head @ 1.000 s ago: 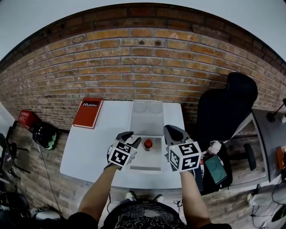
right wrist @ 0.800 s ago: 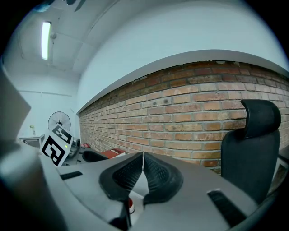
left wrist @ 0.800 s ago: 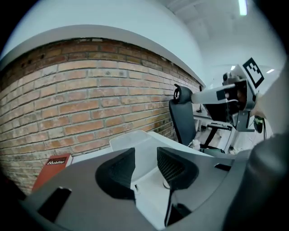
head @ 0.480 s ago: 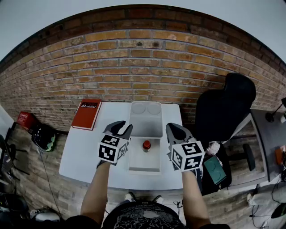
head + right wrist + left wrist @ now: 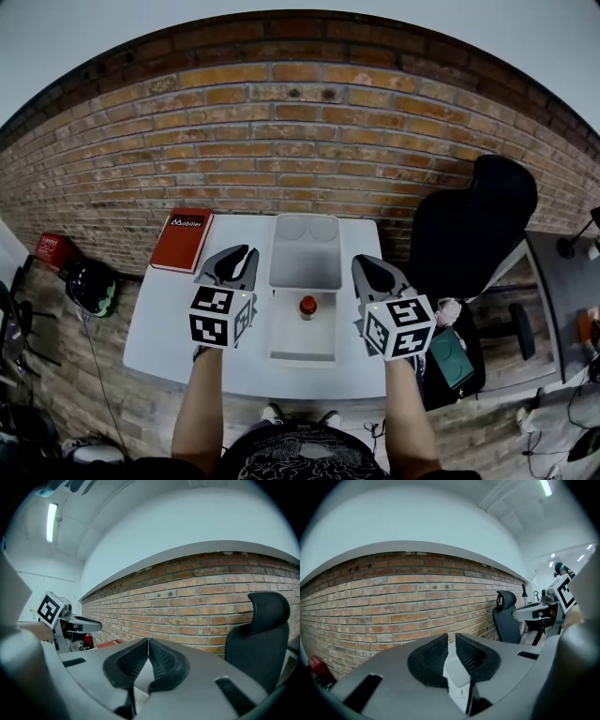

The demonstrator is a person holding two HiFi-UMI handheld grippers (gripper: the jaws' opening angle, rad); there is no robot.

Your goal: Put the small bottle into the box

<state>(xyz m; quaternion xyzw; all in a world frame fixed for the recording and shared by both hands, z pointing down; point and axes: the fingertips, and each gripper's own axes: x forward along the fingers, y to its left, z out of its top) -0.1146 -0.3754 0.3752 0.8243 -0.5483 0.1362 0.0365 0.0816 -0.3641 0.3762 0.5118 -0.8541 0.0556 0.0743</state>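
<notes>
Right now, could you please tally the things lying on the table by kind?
Book: 1
Box: 1
Bottle: 1
Total: 3

1. Illumination was bright and even; a ceiling tube (image 5: 50,522) glared overhead.
2. Strong fisheye distortion bowed the brick wall (image 5: 300,141); corners were vignetted black.
3. Shadows on the table (image 5: 187,309) were faint; focus was sharp.

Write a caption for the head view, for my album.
A small red-capped bottle sits in the open white box on a white table, red book at left, brick wall behind.
</notes>
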